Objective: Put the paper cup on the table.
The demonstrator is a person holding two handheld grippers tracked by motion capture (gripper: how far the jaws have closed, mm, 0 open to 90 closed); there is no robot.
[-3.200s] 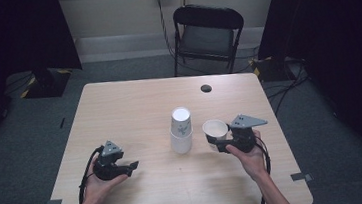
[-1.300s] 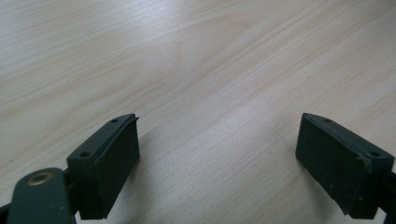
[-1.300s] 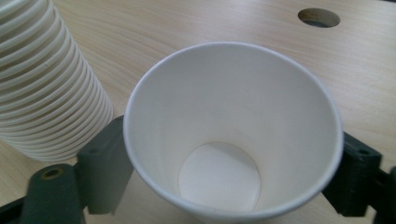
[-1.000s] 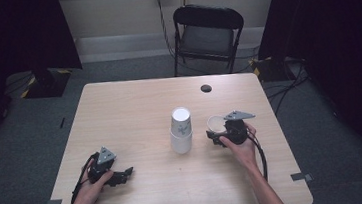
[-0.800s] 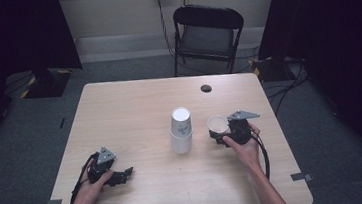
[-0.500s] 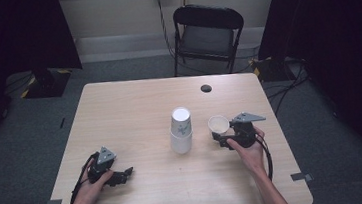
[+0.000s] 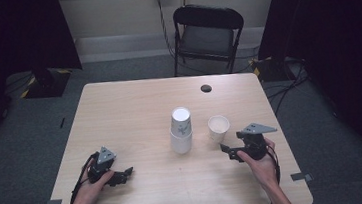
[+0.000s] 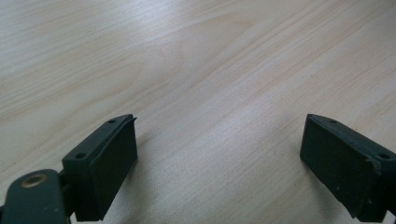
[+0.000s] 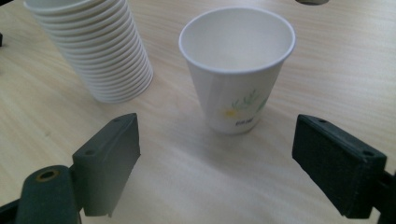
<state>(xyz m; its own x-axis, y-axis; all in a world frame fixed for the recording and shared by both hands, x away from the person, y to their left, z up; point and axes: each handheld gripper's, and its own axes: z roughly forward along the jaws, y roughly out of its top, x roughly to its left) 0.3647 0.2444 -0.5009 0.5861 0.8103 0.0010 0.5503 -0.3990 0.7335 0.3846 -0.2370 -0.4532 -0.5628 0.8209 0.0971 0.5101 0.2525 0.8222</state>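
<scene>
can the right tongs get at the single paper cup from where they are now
Probably yes: the right tongs stand open, aimed at the single cup, which stands upright apart from the cup stack, with bare table between.

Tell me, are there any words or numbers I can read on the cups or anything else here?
Single paper cup: a small dark word sits under its flower picture, too blurred to read.
Stack of cups: no writing that I can see from this side; in the high view its print is too small to read.
Table: no words or numbers.
Nothing here can be read for sure.
</scene>
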